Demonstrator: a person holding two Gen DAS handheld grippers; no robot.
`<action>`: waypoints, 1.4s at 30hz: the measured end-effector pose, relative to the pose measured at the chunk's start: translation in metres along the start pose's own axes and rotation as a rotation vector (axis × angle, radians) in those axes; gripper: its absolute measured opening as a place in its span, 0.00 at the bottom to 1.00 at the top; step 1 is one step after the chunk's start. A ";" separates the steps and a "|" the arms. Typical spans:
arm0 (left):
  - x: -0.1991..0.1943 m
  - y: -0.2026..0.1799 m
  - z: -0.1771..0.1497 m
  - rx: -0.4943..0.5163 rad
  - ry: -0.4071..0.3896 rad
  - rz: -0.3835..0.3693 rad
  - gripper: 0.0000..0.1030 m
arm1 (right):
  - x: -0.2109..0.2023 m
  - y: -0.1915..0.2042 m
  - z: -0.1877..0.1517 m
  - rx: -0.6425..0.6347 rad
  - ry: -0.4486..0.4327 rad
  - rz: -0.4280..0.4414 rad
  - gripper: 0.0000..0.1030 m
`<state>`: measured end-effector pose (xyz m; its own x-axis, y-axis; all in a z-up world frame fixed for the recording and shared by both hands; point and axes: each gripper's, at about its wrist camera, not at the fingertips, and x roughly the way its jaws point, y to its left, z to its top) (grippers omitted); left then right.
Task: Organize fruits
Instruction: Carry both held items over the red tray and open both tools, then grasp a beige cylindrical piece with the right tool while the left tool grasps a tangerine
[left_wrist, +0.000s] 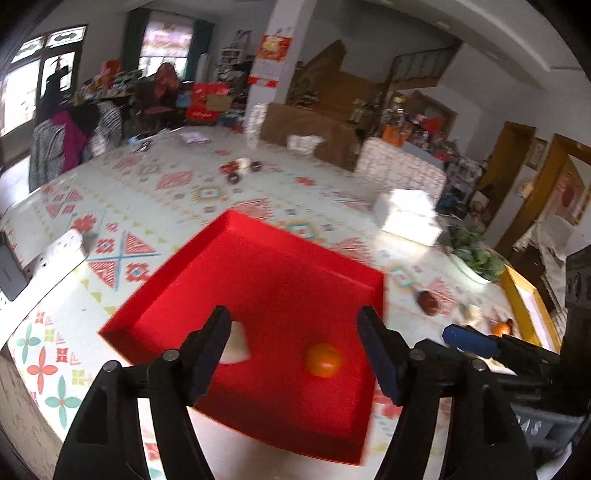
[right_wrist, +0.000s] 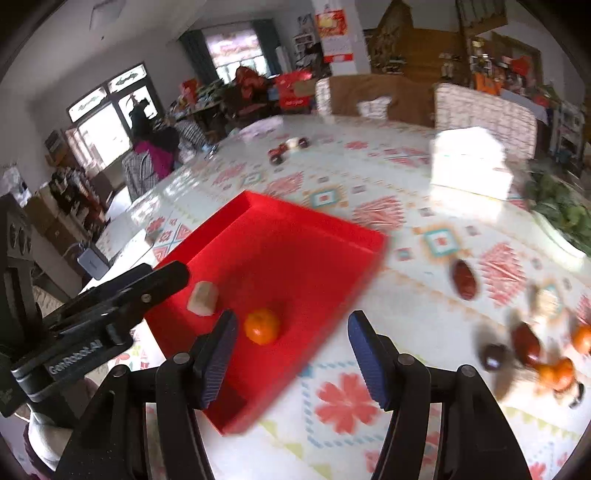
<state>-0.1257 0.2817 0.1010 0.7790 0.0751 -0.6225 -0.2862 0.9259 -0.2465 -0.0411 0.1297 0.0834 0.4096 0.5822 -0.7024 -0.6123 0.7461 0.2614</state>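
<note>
Patterned tablecloth (right_wrist: 343, 402), orange (right_wrist: 261, 326) in red tray (right_wrist: 317, 236).

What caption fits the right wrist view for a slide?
Open right gripper above a red tray holding an orange fruit and a pale chunk.

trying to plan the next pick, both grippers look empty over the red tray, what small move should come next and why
Probably swing the right hand-held gripper toward the loose fruit on the patterned tablecloth, starting with the nearest dark red fruit. Both grippers stand open and empty, the red tray already holds an orange and a pale chunk, and more oranges lie outside it.
</note>
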 end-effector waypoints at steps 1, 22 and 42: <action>-0.003 -0.010 -0.001 0.016 -0.004 -0.014 0.70 | -0.009 -0.010 -0.003 0.016 -0.011 -0.010 0.65; 0.034 -0.144 -0.065 0.244 0.172 -0.196 0.71 | -0.097 -0.197 -0.082 0.371 -0.025 -0.144 0.65; 0.070 -0.168 -0.088 0.388 0.263 -0.232 0.71 | -0.017 -0.176 -0.061 0.420 0.086 -0.113 0.39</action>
<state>-0.0727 0.0988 0.0333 0.6168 -0.1980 -0.7618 0.1438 0.9799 -0.1382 0.0186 -0.0311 0.0090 0.3892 0.4740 -0.7898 -0.2318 0.8802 0.4141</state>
